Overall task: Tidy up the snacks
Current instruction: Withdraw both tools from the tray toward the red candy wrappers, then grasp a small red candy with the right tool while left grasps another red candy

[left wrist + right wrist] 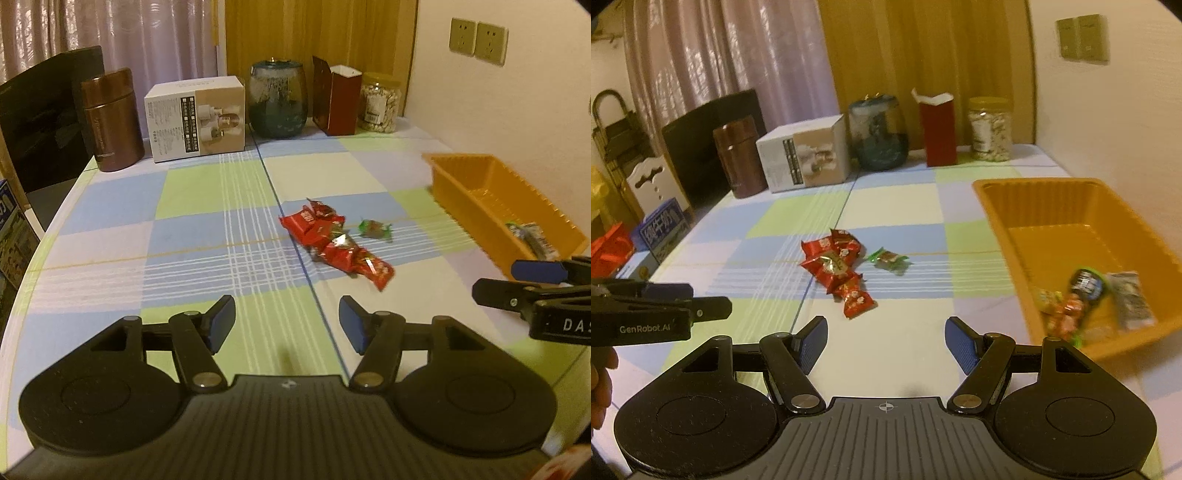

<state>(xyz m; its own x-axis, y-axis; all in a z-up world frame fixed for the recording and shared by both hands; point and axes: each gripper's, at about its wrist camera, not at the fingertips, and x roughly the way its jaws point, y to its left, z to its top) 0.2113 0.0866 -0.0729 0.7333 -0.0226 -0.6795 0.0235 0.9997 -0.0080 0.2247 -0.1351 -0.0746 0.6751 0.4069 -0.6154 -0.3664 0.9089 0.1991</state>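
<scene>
Several red snack packets (332, 242) (836, 269) lie in a heap on the checked tablecloth, with one green-wrapped candy (375, 229) (889, 259) just to their right. An orange tray (491, 206) (1004, 218) at the right holds a few wrapped snacks (533, 240) (1086, 295). My left gripper (287, 323) hovers over the cloth short of the heap, open, with nothing between its blue pads. My right gripper (885, 341) is also open and empty, near the tray's left wall. Each gripper shows at the edge of the other's view (517, 280) (698, 302).
Along the back stand a brown flask (110, 118), a white box (195, 118), a glass jar (277, 99), a red carton (338, 99) and a clear jar of snacks (380, 103). A dark chair back (40, 122) and a blue box (663, 229) sit at the table's left edge.
</scene>
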